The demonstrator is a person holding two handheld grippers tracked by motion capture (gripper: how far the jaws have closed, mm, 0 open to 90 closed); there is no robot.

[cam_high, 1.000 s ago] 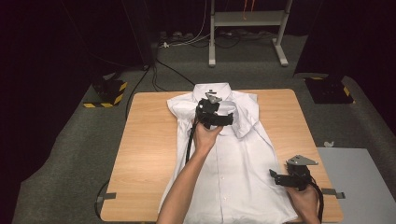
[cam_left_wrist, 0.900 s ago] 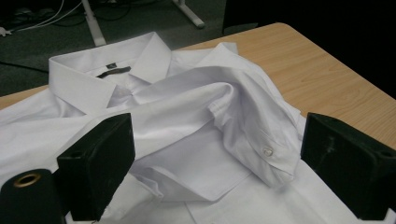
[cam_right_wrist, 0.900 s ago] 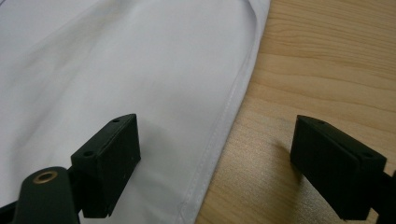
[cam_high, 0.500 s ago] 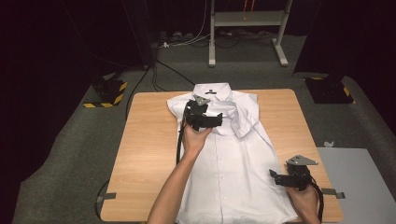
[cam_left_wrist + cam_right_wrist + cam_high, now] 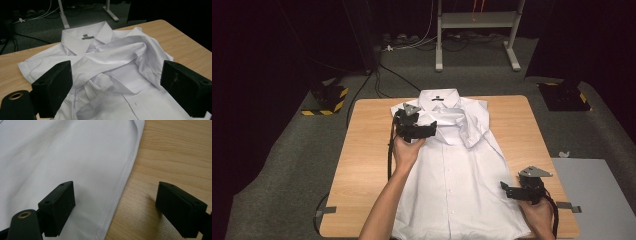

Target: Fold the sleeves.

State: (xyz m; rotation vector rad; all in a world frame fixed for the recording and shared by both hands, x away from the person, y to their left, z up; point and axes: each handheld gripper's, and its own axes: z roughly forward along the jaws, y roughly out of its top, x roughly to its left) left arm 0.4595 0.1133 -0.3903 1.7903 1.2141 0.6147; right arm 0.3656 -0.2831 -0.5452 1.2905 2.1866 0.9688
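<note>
A white button-up shirt lies front up on the wooden table, collar at the far end. One sleeve is folded loosely across the chest. My left gripper hovers over the shirt's left shoulder, jaws open and pointing right, nothing between them. In the left gripper view the collar and the crumpled sleeve lie beyond the open left gripper. My right gripper rests near the shirt's lower right side. In the right gripper view the open right gripper straddles the shirt's stitched side edge, one jaw over cloth, one over bare wood.
Bare wood runs along the table's left and right sides. A grey panel adjoins the table at the right. Behind the table stand a white metal frame, floor cables and two yellow-black striped blocks.
My left gripper has moved left from the middle of the collar area to above the left shoulder, still open. The right gripper and the shirt have stayed put.
</note>
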